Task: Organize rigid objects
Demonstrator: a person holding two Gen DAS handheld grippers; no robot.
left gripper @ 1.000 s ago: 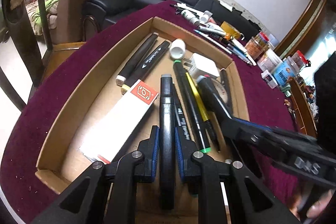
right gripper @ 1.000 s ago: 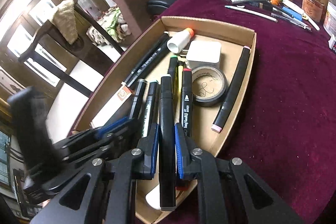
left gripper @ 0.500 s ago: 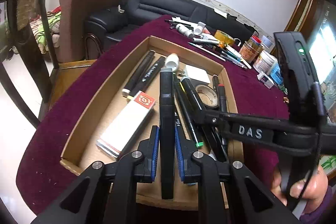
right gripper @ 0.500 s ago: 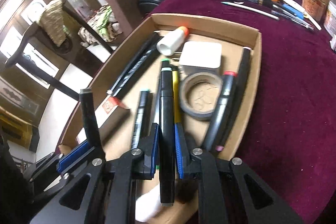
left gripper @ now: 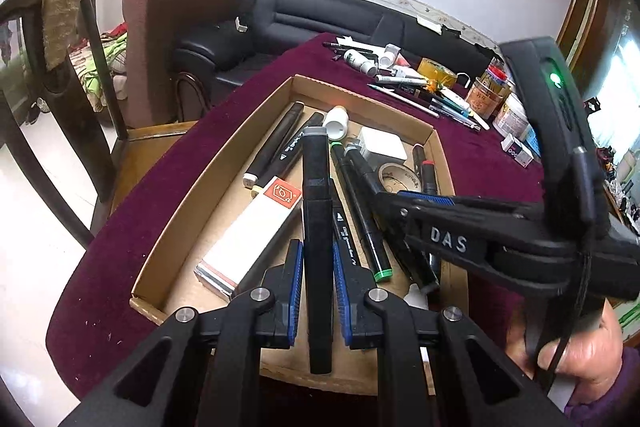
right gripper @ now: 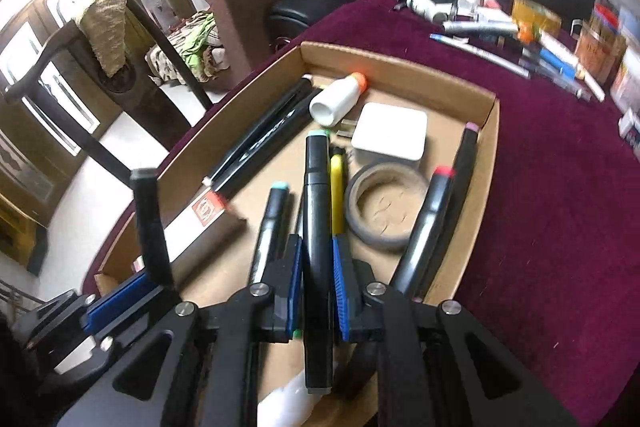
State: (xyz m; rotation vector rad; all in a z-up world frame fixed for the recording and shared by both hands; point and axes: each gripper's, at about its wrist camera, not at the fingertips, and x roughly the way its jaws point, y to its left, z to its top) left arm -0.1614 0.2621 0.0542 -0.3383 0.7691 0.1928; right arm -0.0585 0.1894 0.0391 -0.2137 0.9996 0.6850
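Markers fill both claws. From the left wrist, the left claw (left gripper: 316,267) is clenched on a grey-capped marker (left gripper: 317,211), lifted above the box (left gripper: 192,195); ahead of it lie two black markers, a white carton (left gripper: 250,235) to its left, and the right claw (left gripper: 404,205) reaching in from its right. From the right wrist, the right claw (right gripper: 316,275) grips a teal-capped marker (right gripper: 316,195), tape roll (right gripper: 384,207) just right of it, white block (right gripper: 390,137) beyond; the blurred left claw (right gripper: 120,297) seems low on its left. To do this well, keep each marker level, lay it parallel to its neighbours in a bare strip, and release only once it rests.
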